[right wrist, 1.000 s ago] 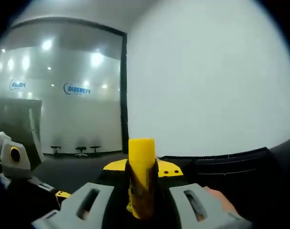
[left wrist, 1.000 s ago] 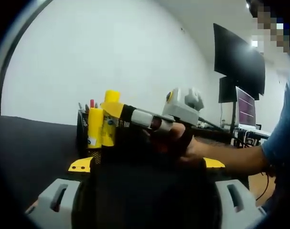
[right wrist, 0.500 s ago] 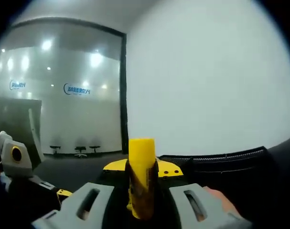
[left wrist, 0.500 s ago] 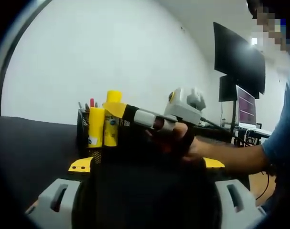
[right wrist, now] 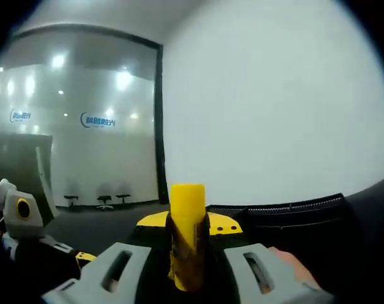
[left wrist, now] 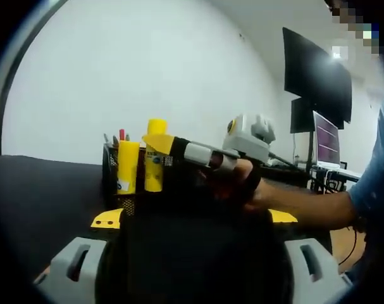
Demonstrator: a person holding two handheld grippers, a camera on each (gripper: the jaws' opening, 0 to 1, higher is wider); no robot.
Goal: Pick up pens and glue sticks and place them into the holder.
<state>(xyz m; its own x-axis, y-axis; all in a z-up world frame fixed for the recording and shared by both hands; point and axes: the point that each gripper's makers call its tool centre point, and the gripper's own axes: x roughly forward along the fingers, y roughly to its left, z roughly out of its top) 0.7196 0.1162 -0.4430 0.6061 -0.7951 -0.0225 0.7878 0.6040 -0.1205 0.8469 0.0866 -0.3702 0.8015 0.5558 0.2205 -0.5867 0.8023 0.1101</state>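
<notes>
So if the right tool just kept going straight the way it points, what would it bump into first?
Probably nothing close. The right tool is shut on a yellow glue stick, and past it the right gripper view shows open room as far as the white wall. Depth is hard to judge here.

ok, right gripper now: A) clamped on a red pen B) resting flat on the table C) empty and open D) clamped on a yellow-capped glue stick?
D: in the right gripper view the glue stick stands upright between the right gripper jaws, yellow cap on top.
</notes>
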